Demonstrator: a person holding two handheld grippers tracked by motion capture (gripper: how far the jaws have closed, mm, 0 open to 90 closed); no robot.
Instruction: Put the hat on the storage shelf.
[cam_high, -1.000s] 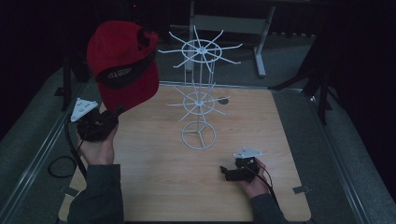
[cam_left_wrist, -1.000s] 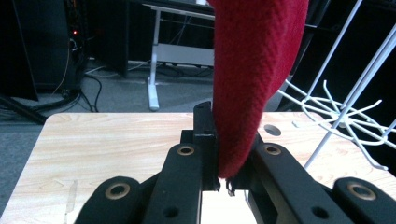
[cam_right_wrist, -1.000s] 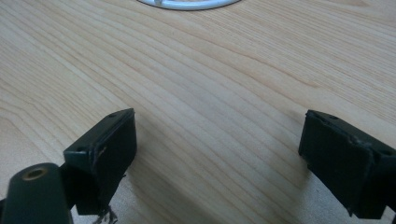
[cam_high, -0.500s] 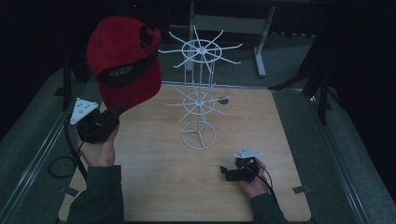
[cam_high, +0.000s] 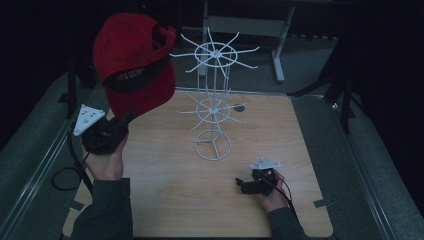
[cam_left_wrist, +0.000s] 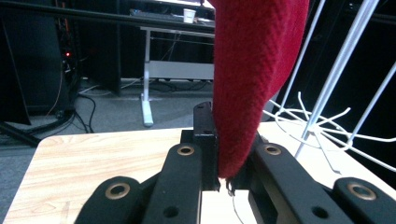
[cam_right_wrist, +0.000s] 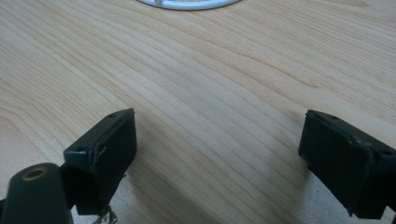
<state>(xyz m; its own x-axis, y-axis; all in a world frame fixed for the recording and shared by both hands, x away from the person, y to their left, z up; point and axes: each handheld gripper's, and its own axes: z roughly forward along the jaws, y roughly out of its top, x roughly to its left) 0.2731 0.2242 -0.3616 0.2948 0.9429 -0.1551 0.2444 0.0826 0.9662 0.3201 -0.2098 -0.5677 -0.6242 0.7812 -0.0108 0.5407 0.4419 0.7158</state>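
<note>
The cap (cam_high: 134, 70) is red with a black band (small pale lettering on it, too small to read), the wire rack (cam_high: 214, 102) is white, and the table (cam_high: 165, 200) shows light wood grain.

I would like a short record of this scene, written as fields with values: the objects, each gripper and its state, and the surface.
Surface: wooden table
Held object: red cap, lifted above the table's left side
Left gripper: shut on the red cap, gripping its lower edge
Right gripper: open, nothing between its fingers, low over the table near the front right
Stand: white wire rack, upright at the table's middle, two tiers of hooks, nothing hung on it
</note>
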